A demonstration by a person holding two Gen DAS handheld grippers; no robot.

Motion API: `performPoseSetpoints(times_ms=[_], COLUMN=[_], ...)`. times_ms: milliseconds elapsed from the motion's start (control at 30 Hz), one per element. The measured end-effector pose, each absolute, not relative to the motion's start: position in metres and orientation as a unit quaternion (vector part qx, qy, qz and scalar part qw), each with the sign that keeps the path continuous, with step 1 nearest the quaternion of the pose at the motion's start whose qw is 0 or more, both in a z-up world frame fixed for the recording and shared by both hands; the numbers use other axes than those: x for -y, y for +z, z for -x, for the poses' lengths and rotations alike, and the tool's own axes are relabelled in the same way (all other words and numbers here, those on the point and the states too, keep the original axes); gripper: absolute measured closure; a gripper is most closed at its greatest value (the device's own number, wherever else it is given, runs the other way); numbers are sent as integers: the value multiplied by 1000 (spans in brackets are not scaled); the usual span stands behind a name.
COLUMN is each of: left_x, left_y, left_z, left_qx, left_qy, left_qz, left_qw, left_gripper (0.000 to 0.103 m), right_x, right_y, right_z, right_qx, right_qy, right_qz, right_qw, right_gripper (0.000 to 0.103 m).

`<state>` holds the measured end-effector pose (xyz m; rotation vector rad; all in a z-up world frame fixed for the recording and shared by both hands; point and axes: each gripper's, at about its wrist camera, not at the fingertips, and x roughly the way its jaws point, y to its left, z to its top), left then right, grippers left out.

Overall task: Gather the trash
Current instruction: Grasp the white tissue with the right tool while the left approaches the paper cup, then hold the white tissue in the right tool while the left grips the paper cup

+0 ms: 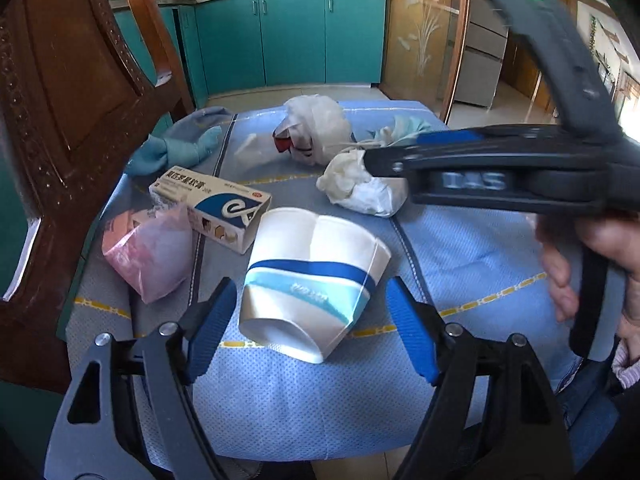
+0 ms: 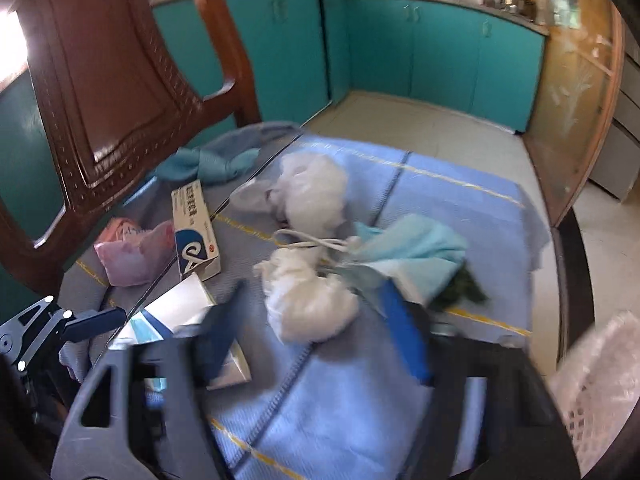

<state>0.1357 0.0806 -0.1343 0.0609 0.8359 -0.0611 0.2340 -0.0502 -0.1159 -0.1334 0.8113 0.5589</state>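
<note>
A crushed white paper cup with blue bands (image 1: 316, 280) lies on the blue padded cover (image 1: 480, 256). My left gripper (image 1: 312, 312) is open, one finger on each side of the cup's base, touching nothing. My right gripper (image 2: 316, 328) is open just short of a crumpled white tissue wad (image 2: 312, 304); it shows from the side in the left wrist view (image 1: 376, 160), fingertips at the wad (image 1: 356, 188). Other trash: a medicine box (image 1: 212, 208), a pink plastic bag (image 1: 148, 252), a white plastic bag (image 1: 316, 128) and a light blue face mask (image 2: 408, 252).
A carved wooden chair back (image 1: 68, 92) stands close on the left. A teal cloth (image 1: 176, 152) lies at the cover's far left. Teal kitchen cabinets (image 1: 288, 36) stand beyond. A white mesh basket (image 2: 600, 384) is at the right edge of the right wrist view.
</note>
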Motion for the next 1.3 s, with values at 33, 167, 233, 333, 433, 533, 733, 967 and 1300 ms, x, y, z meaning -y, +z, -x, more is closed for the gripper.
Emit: performPoseSetpoints(times_ms=[33,167,233,333,433,533,733,967,1300], left_x=[-82,-89,-91,-92,-91,-89,-87,-86,-78], left_y=[-135,-136,-137,-139,-143,-147,-147,-134,-98], left_z=[-136,-135,-136,-138,-142,-143,-145,-135,-113], left_qx=[-407,-411,-412,-416,-424,-428,-430,-404,-346], left_qy=[-27,-25,-25,-32,-35,-38,-47,-35,-10], left_qz=[-30,-23,-19,-15,-17,-19,-2,7,-30], left_qw=[913,911,911,909,905,903,902,914,938], left_gripper=[25,25,25,28,35,36,37,38,38], right_x=[45,30,34,52,79,108,138,131,122], right_y=[-122,-139,-137,-123,-108,-102,-113,-117,-114], right_z=[-237,-238,-235,-223,-206,-195,-200,-192,-183], right_qx=[-401,-414,-415,-406,-392,-384,-407,-403,-384], right_qy=[275,270,284,298,305,301,265,260,252], right_qz=[60,94,80,50,24,4,-18,19,54], right_qw=[872,864,861,862,868,873,874,877,887], right_gripper=[55,77,79,79,79,79,79,79,79])
